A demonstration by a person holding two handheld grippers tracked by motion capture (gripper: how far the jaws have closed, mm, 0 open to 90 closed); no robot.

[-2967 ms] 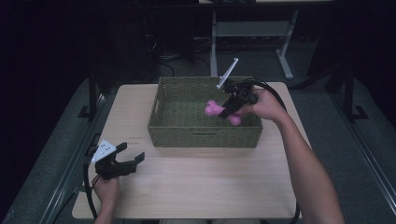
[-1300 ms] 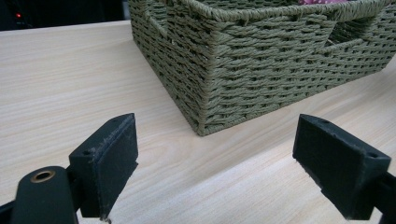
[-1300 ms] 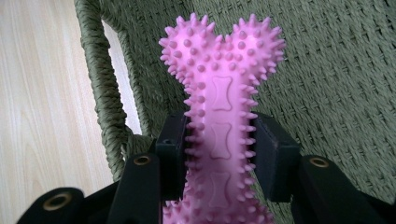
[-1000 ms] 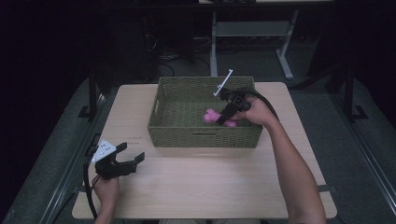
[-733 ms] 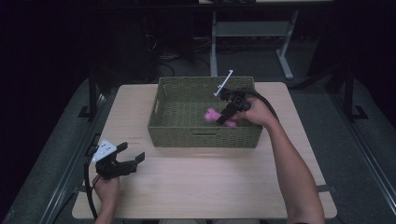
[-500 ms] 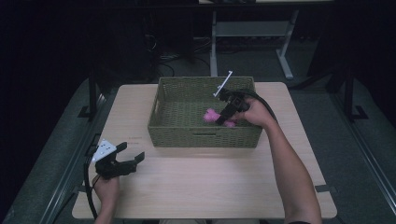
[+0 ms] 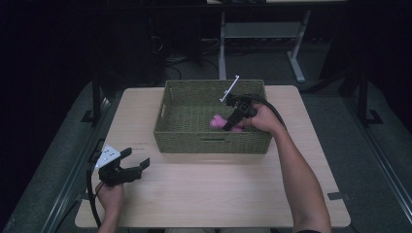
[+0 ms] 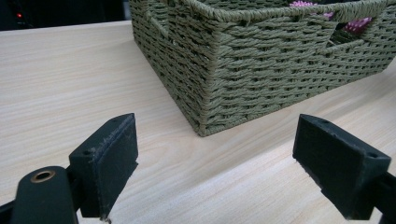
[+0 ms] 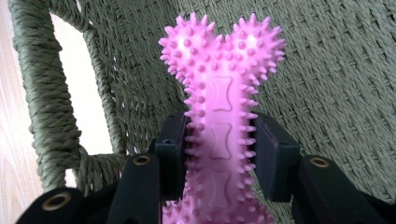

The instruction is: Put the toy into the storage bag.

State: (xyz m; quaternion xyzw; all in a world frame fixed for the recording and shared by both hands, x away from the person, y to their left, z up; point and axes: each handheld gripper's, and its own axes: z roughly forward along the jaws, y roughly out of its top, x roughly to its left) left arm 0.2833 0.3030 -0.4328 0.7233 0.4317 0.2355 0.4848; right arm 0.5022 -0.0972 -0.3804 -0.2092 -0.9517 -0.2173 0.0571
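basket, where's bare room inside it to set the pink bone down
The woven basket has a bare floor across its left half, between its left wall and the pink spiky bone toy. The right gripper, shut on the toy, crowds the right part. Outside, the table is bare from the basket's front wall to the left gripper.

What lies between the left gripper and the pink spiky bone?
In the high view, bare table and the basket's front wall separate the left gripper from the pink bone, which the right gripper clamps.

Black gripper (image 7: 127, 170), grey plate, trailing cable
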